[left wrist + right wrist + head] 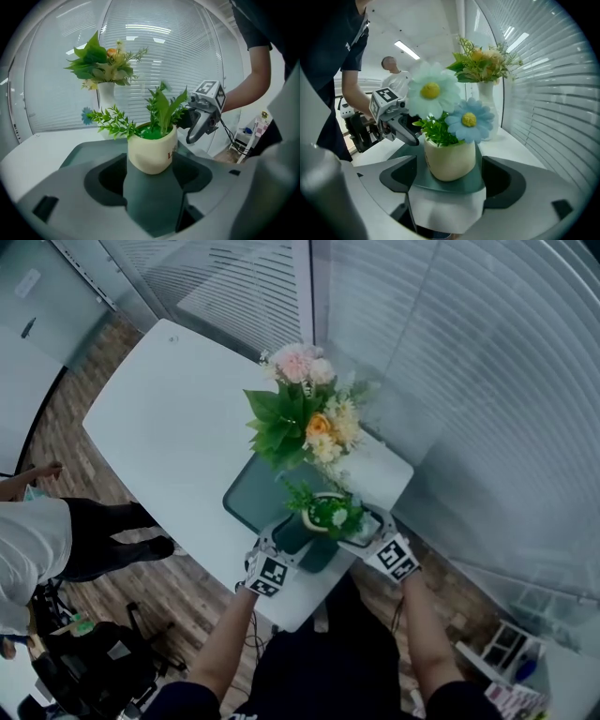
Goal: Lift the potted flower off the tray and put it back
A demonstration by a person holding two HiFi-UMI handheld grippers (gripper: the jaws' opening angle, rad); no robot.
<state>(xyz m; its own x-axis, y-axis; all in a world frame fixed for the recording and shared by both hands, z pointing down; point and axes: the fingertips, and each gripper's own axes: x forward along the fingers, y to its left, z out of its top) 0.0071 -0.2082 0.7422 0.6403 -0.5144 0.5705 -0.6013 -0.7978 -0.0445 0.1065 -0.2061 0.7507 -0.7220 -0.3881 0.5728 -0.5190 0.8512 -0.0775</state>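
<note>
Potted flower (328,512): cream pot with green sprigs and pale blue and white daisies, standing on the near corner of the dark green tray (251,491). Tray lies on a white table (159,418), beside a white vase of mixed flowers (305,413).

Left gripper (289,538): at the pot's left side, jaws spread wide, pot between their tips, no clamping visible.

Right gripper (364,527): at the pot's right side, facing the left one, jaws likewise wide apart around the pot. Contact with the pot cannot be told.
</note>
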